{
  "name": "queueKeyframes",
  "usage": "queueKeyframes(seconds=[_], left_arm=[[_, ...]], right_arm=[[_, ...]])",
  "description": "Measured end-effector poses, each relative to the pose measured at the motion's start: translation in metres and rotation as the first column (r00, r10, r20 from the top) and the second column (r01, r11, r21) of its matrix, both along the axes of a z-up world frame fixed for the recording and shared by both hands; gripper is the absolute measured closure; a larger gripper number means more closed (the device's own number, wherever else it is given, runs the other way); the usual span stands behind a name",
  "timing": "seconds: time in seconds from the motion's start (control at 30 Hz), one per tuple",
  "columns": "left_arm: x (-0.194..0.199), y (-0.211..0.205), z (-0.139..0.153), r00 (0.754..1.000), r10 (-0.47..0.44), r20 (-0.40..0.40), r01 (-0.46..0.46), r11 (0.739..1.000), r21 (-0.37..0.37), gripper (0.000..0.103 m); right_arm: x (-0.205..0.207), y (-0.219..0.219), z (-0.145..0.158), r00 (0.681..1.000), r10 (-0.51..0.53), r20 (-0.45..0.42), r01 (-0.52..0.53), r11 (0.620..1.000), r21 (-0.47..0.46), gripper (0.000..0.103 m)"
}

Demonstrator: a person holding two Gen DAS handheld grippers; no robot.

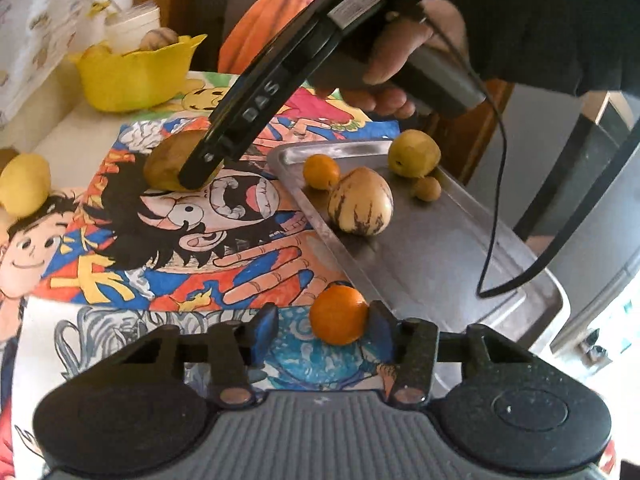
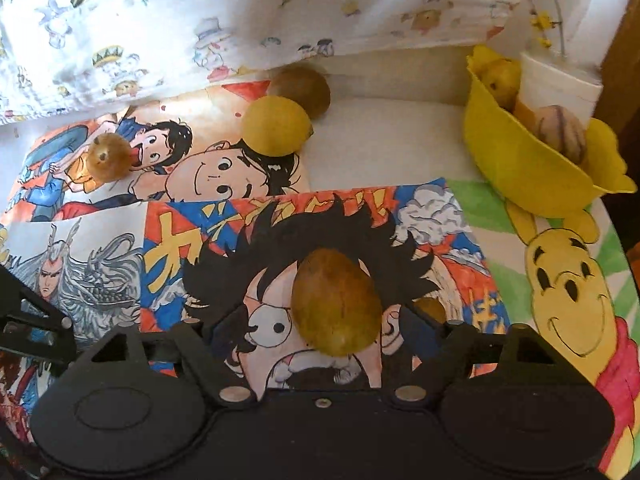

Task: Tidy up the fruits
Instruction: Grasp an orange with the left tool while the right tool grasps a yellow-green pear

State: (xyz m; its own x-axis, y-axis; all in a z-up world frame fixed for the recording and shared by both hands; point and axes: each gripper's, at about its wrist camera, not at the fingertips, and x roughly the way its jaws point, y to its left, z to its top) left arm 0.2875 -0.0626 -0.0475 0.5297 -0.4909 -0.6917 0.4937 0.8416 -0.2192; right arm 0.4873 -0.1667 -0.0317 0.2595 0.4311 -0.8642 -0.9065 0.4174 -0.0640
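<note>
Orange point(image 1: 339, 314) bracketed by left gripper point(image 1: 323, 320), not clamped; right gripper point(image 2: 320, 332) open round kiwi point(image 2: 335, 303). Both judged light, soft: grip at widest part.

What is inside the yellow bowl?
The yellow bowl holds a yellowish fruit and a pale striped fruit. The bowl's wall hides its bottom, so more could be underneath.

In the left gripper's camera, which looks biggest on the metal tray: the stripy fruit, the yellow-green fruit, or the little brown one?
On the metal tray, largest to smallest as they look:
1. Striped fruit
2. Yellow-green fruit, which sits farther back, so it may look smaller than it is
3. Small brown fruit
</note>
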Motion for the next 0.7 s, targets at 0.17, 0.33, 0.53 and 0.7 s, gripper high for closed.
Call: queueKeyframes(seconds=[0.17, 0.33, 0.53, 0.7], left_arm=[[0.003, -0.003, 0.0, 0.999, 0.03, -0.015, -0.03, 0.999, -0.017, 0.056], [0.008, -0.006, -0.002, 0.995, 0.08, -0.055, -0.083, 0.995, -0.059, 0.066], [0.016, 0.0, -0.005, 0.978, 0.155, -0.142, -0.175, 0.976, -0.133, 0.07], [0.021, 0.005, -0.004, 0.955, 0.232, -0.186, -0.259, 0.957, -0.135, 0.07]], right_arm=[[0.005, 0.004, -0.007, 1.0, 0.009, -0.018, -0.009, 1.0, -0.004, 0.024], [0.01, 0.008, -0.012, 0.999, 0.011, -0.039, -0.012, 1.0, -0.01, 0.034], [0.02, 0.008, -0.02, 0.998, -0.024, -0.058, 0.022, 0.999, -0.027, 0.048], [0.022, 0.006, -0.023, 0.995, -0.051, -0.08, 0.051, 0.999, -0.009, 0.048]])
